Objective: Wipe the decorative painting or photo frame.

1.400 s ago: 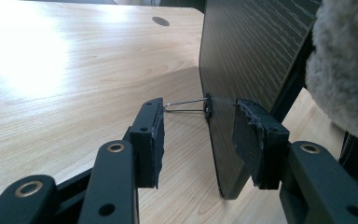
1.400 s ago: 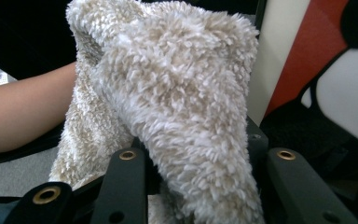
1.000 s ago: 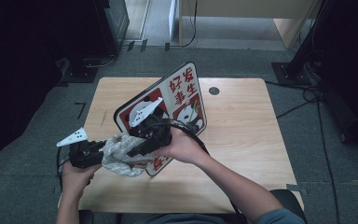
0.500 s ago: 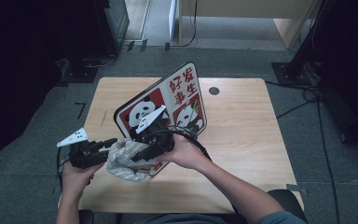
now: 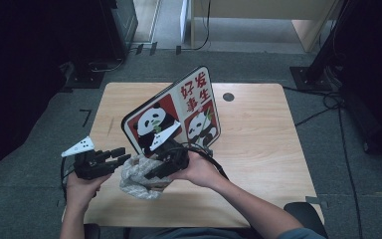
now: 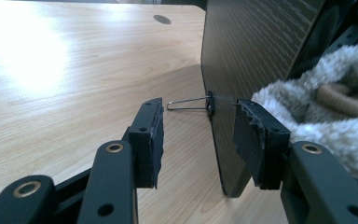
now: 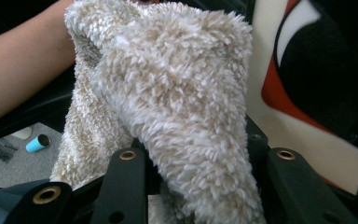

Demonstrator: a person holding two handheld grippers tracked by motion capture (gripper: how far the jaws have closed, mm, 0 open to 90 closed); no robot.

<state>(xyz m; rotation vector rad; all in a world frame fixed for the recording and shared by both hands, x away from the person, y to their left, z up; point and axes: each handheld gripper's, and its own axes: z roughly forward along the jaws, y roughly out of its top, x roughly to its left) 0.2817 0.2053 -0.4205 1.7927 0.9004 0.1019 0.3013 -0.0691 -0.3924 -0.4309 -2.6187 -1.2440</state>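
Two tongs share the job: the left tongs (image 6: 198,140), half spread, straddle the panda board's (image 5: 179,112) lower edge to steady it, while the right tongs (image 7: 198,186) pinch the fluffy cloth (image 7: 168,102) against its face at centre frame, apparently for wiping.

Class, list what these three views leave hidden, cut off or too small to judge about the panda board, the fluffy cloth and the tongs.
- Panda board: the high view hides its lower edge behind the fluffy cloth and the right tongs.
- Wire clip: in the left tongs view, the board's edge hides its far side.
- Right tongs' pads: in the right tongs view, buried in cloth.
- Left tongs: any contact with the board unclear.
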